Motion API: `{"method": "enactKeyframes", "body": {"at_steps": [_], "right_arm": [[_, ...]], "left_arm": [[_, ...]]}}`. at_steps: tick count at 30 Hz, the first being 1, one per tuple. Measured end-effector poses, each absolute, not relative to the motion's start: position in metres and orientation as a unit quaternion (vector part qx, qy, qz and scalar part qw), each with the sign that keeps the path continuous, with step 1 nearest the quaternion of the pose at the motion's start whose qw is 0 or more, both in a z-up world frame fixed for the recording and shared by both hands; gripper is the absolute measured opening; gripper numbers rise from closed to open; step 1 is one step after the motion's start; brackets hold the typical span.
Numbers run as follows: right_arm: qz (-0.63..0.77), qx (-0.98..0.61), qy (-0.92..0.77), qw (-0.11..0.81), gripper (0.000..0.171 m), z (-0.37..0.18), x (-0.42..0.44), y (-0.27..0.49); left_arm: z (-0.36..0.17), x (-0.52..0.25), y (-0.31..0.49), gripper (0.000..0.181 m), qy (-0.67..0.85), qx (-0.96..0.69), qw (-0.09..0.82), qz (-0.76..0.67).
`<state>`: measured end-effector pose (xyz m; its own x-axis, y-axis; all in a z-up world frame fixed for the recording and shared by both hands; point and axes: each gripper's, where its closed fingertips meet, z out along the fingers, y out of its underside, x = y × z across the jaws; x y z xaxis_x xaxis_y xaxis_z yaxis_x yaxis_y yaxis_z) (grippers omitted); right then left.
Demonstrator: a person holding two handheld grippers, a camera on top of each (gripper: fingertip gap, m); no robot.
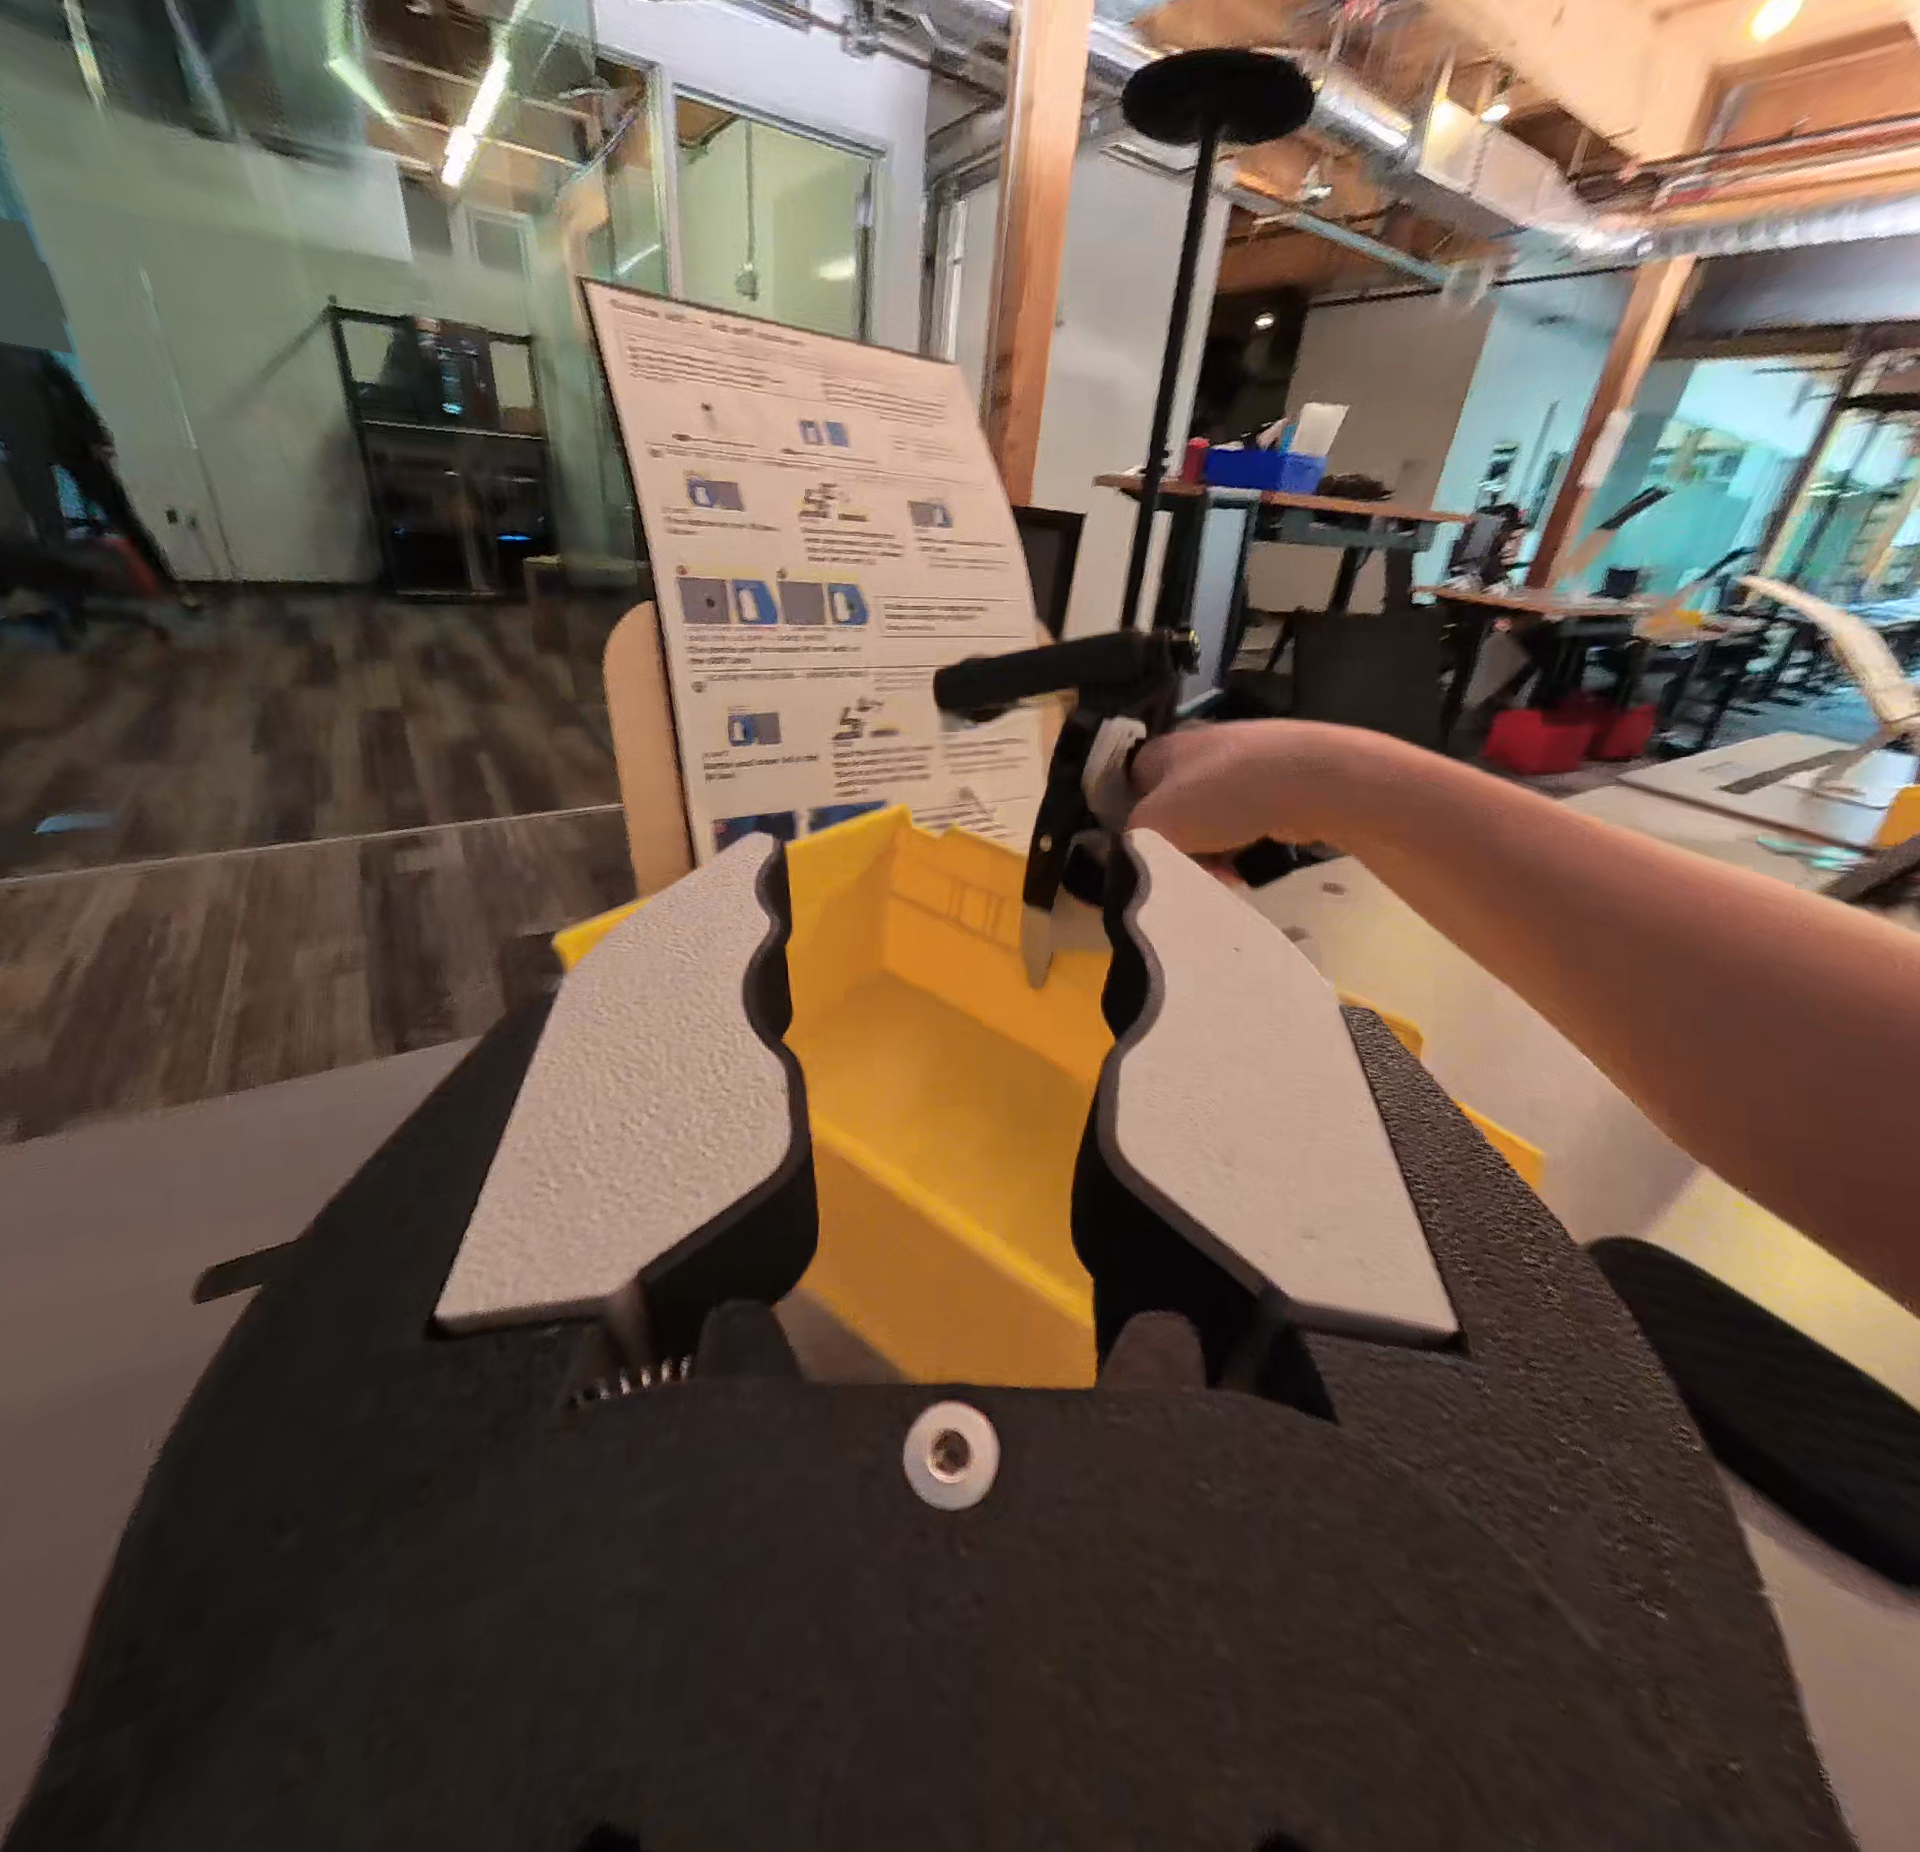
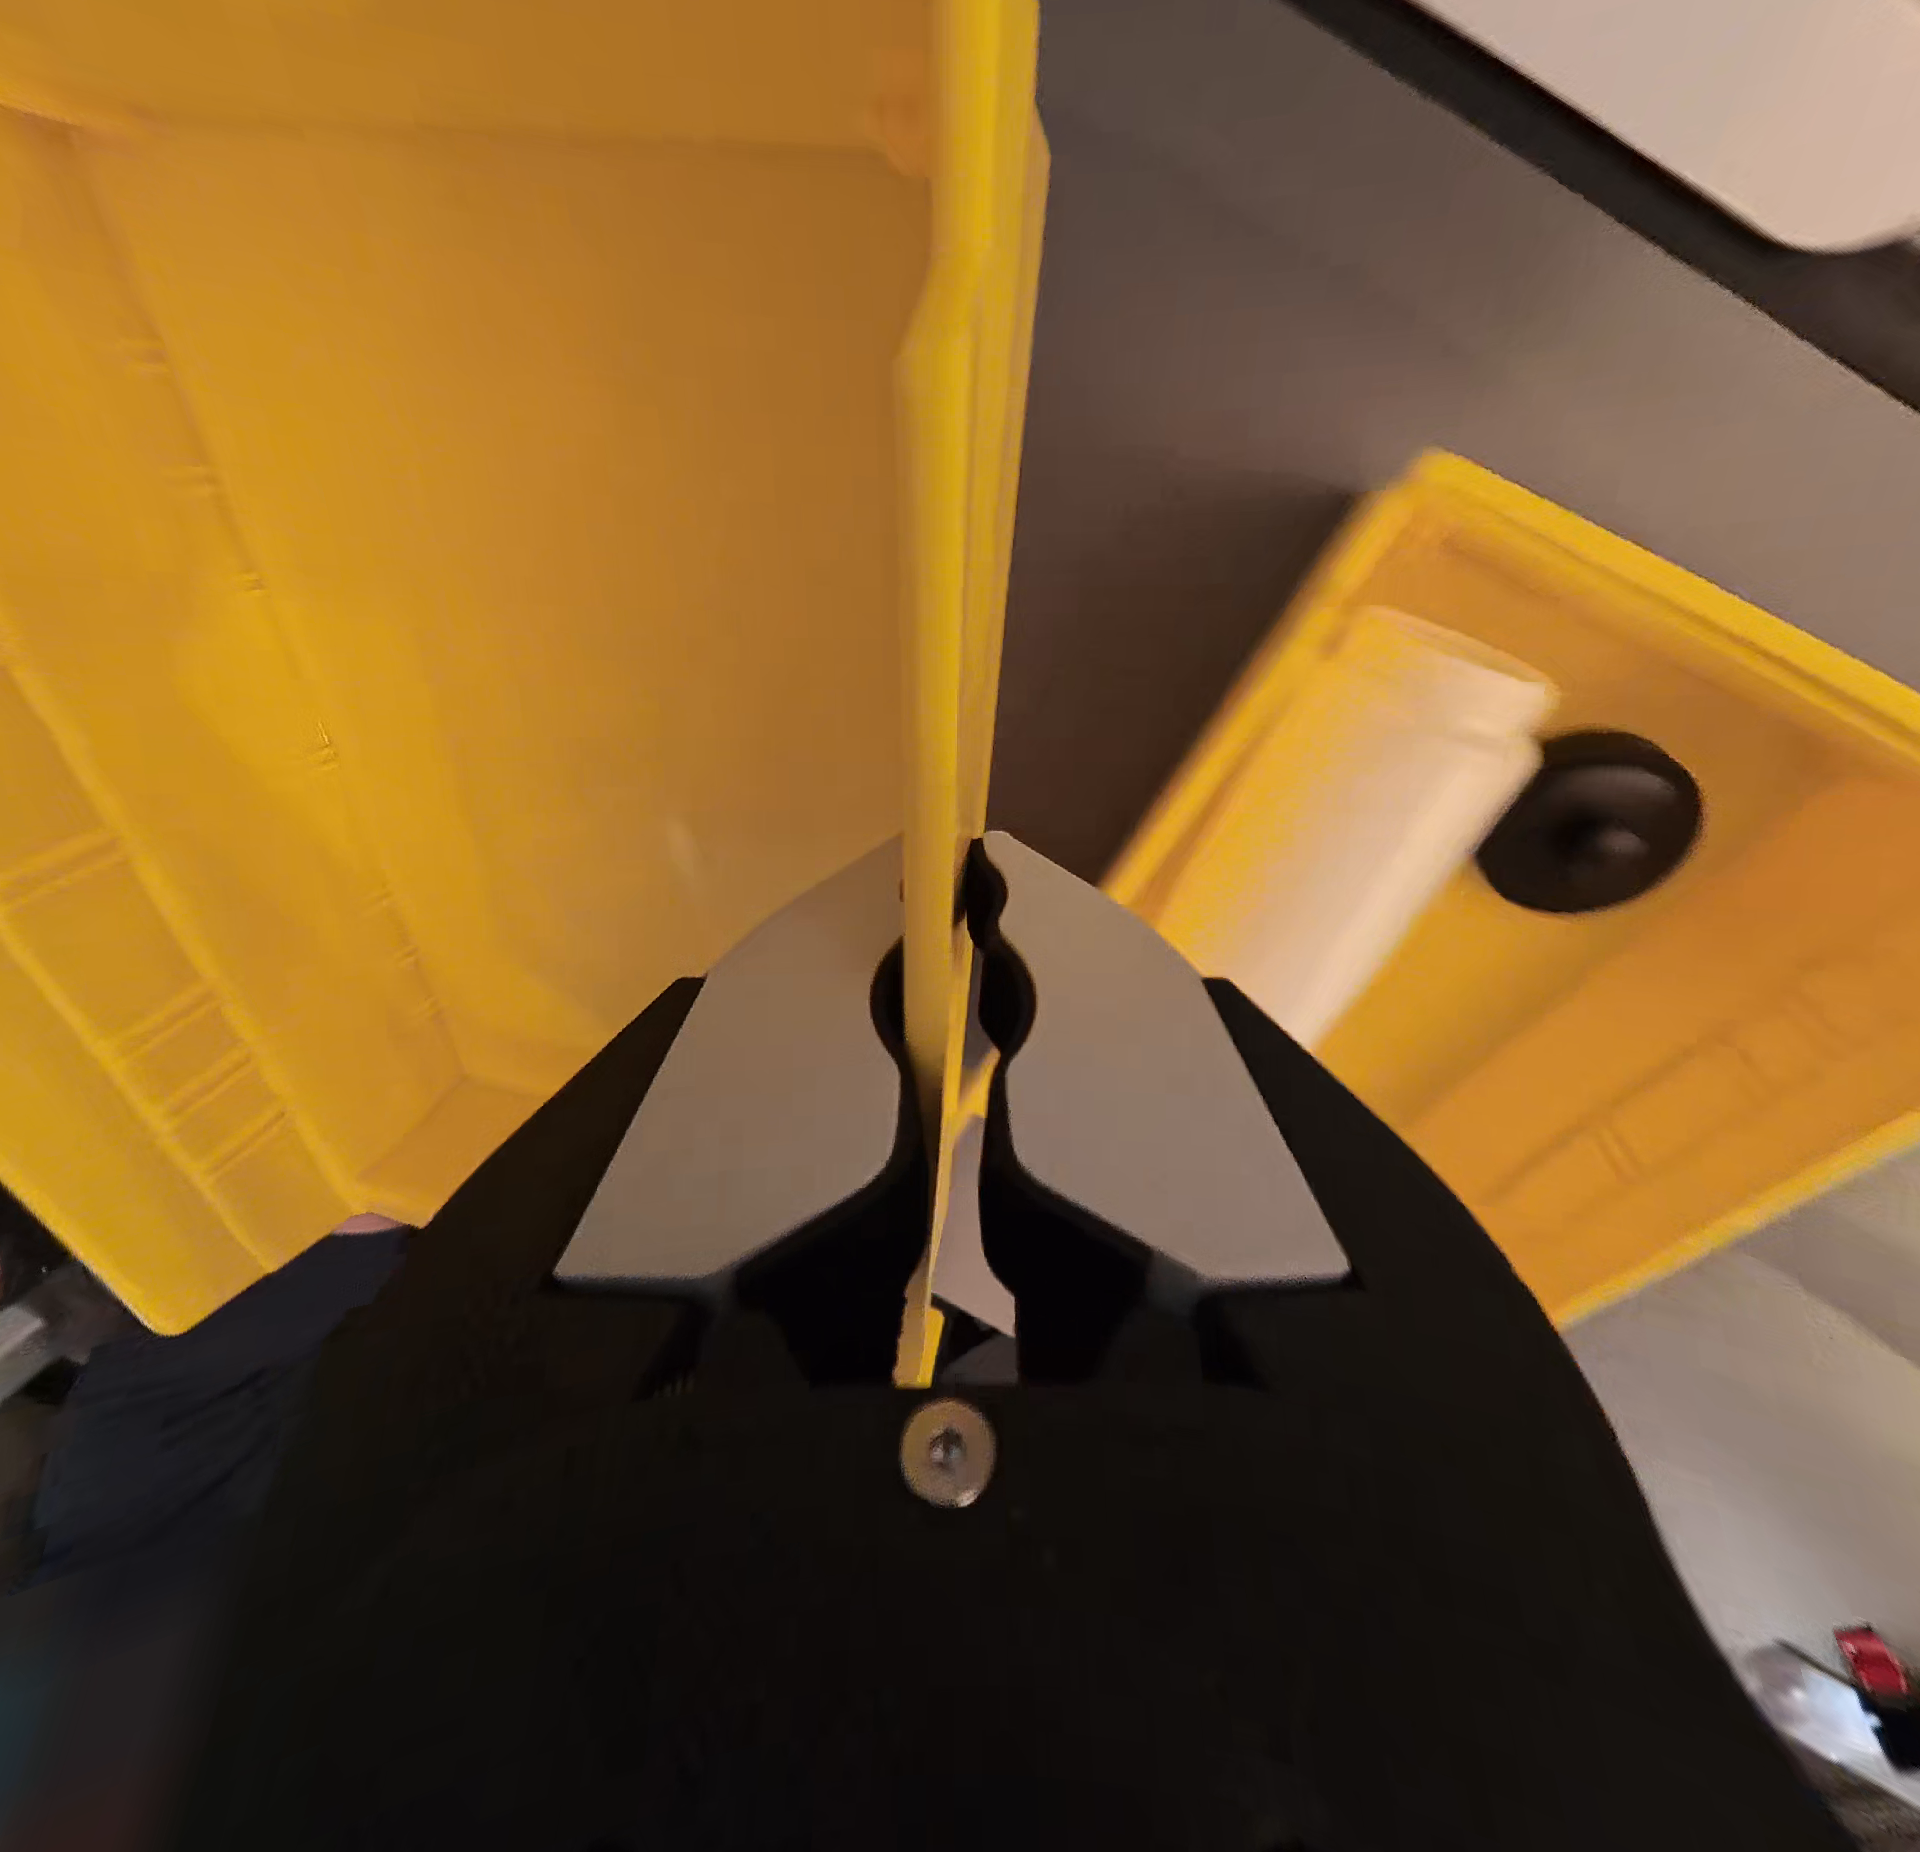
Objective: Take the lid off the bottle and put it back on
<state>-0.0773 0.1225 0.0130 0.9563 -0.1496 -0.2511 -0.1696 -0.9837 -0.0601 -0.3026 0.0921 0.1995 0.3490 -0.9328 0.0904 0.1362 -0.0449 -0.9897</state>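
Right wrist view: right gripper is pinched tight on the side wall of a yellow bin, which looks lifted and tilted. Second yellow bin sits beside it on the grey table; the white bottle lies on its side inside, black lid on, untouched.

Left wrist view: left gripper hangs open over the held bin, holding nothing.

Risks, as I judge them:
- A thin-wall pinch may slip, and the bin drops or swings.
- Setting it down carelessly could knock the second bin and roll the bottle.
- A lying round bottle may roll from a grasp.

Writing: instruction board stands behind the bins with printed text and pictures, too blurred to make out. No brand or label visible on the bottle.
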Motion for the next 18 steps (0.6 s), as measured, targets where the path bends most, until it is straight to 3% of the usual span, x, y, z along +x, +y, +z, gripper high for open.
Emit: {"method": "enactKeyframes", "body": {"at_steps": [8, 18], "right_arm": [[0.110, -0.967, 0.207, 0.096, 0.006, 0.066, 0.080, 0.008], [0.083, -0.929, 0.350, 0.089, 0.006, 0.027, 0.224, -0.161]], "left_arm": [[0.147, -0.255, 0.086, 0.067, 0.426, -0.626, 0.462, -0.462], [0.018, -0.140, 0.047, 0.065, 0.526, -0.681, 0.254, -0.441]]}}
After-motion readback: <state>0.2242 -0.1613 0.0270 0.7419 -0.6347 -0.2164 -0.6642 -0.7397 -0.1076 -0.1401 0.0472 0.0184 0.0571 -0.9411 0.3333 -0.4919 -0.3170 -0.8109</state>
